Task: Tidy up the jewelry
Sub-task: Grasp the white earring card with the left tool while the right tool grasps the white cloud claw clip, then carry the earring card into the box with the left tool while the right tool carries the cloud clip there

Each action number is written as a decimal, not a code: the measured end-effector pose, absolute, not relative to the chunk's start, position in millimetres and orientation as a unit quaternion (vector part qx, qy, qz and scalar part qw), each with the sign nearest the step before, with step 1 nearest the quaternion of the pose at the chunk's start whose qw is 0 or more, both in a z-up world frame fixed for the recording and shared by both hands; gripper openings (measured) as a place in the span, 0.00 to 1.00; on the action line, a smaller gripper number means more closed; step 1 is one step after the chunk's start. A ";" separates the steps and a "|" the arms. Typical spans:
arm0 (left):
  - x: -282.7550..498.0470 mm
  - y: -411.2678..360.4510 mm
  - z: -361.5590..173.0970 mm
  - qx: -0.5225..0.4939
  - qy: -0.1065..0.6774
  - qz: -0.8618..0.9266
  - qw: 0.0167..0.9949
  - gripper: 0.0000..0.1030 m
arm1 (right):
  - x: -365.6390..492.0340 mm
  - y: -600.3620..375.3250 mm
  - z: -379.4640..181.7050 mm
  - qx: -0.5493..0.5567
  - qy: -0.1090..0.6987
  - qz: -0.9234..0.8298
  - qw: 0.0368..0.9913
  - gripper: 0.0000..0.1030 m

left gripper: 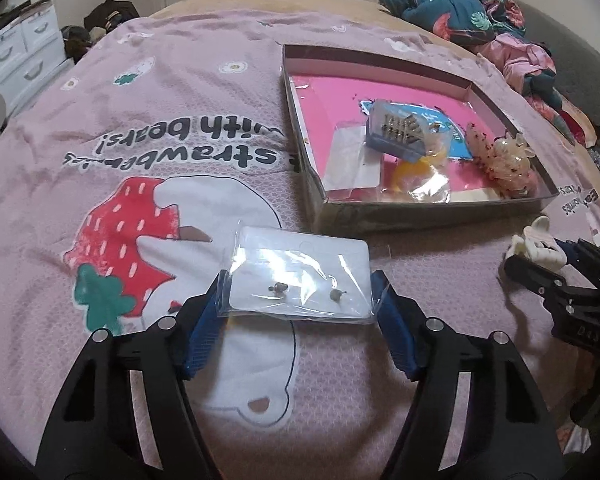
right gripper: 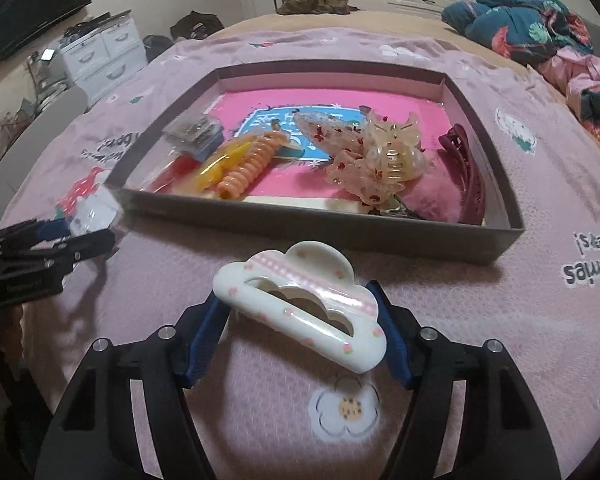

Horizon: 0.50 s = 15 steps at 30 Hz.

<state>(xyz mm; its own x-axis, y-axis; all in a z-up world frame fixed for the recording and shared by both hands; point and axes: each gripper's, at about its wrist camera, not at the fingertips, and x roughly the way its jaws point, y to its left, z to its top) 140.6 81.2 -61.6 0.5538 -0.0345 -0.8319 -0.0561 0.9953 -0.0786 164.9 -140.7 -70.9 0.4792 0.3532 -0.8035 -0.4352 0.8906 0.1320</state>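
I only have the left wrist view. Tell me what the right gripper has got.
Observer: The right gripper is shut on a white cloud-shaped clip, one pad at each end.
Operator: Report the box's far right side.
Observer: A dark red clip lies along the box wall there.
Operator: Name what's next to it.
Observer: A pink pompom, just to its left.

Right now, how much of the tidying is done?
Mostly done: the box already holds several hair clips and a coil tie. In hand: the left hand-held gripper grips an earring card, the right a cloud clip. Both still need boxing.
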 end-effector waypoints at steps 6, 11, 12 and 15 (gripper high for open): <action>124.3 80.4 -42.6 -0.062 0.457 0.008 0.887 0.60 | 150.0 -145.8 -50.9 -0.050 0.437 0.247 0.863 0.65; 110.9 73.0 -18.8 -0.063 0.435 0.004 0.898 0.60 | 139.4 -150.7 -29.0 -0.055 0.414 0.259 0.871 0.65; 110.3 71.5 -15.6 -0.063 0.433 0.002 0.899 0.60 | 138.4 -153.0 -24.0 -0.056 0.408 0.260 0.873 0.65; 110.6 64.1 -2.8 -0.058 0.422 -0.002 0.905 0.60 | 139.4 -158.7 -14.5 -0.058 0.396 0.255 0.880 0.65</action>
